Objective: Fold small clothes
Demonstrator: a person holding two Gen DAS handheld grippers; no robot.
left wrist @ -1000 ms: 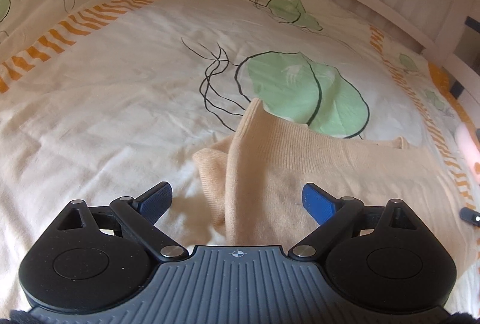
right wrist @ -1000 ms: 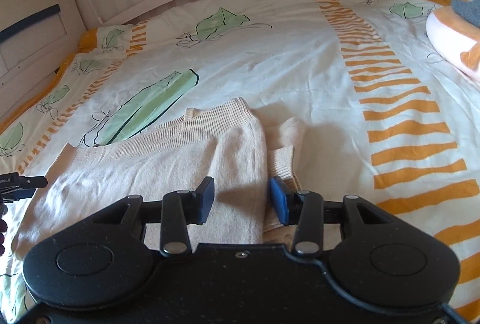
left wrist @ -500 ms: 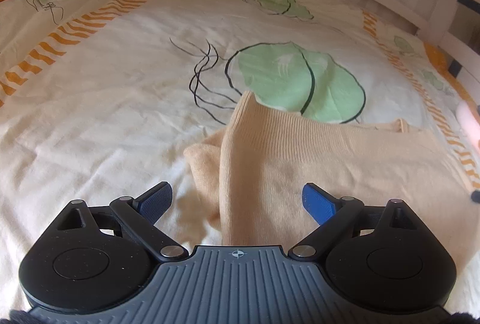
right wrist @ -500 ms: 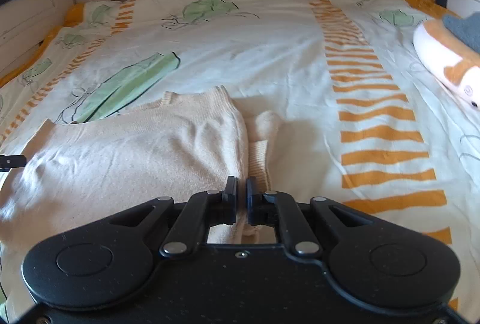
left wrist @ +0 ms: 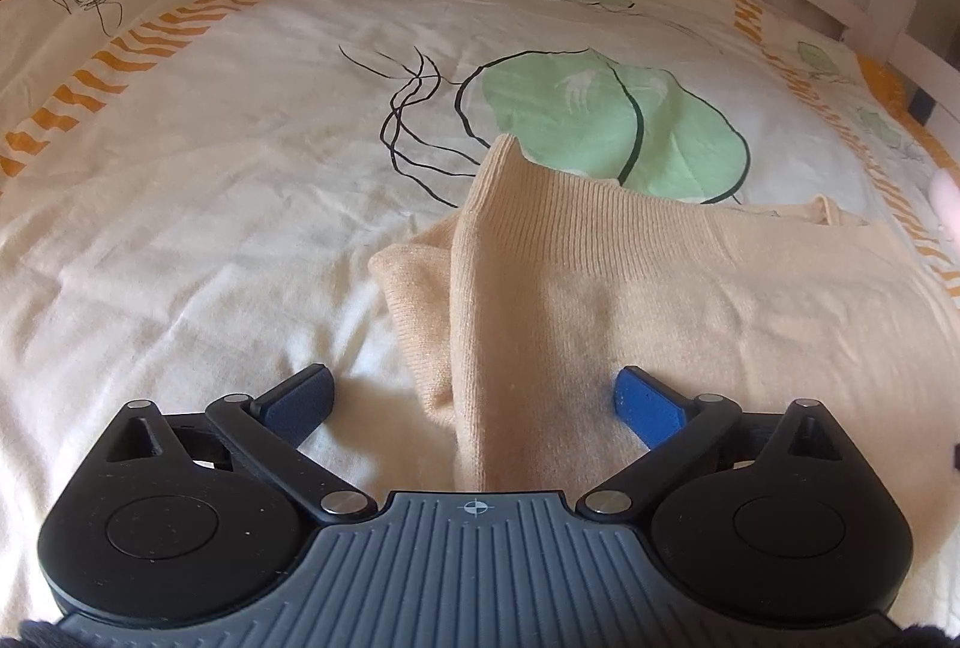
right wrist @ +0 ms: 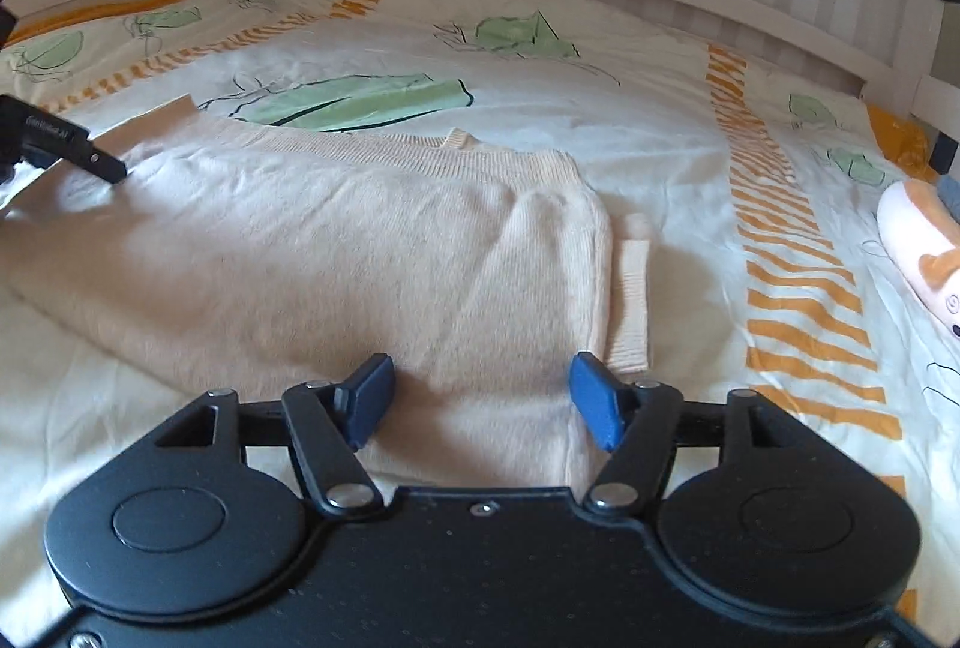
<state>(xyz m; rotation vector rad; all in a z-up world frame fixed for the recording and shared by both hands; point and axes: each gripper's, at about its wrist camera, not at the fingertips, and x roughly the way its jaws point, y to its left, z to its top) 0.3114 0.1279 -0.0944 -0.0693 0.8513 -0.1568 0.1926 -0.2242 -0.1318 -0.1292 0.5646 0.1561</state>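
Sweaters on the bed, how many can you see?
1. The cream sweater lies partly folded on the leaf-print bedspread, just ahead of both grippers. Its cuff sticks out at the right edge. Any others would be out of view.

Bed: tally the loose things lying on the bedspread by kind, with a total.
Sweater: 1
Plush toy: 1
Total: 2
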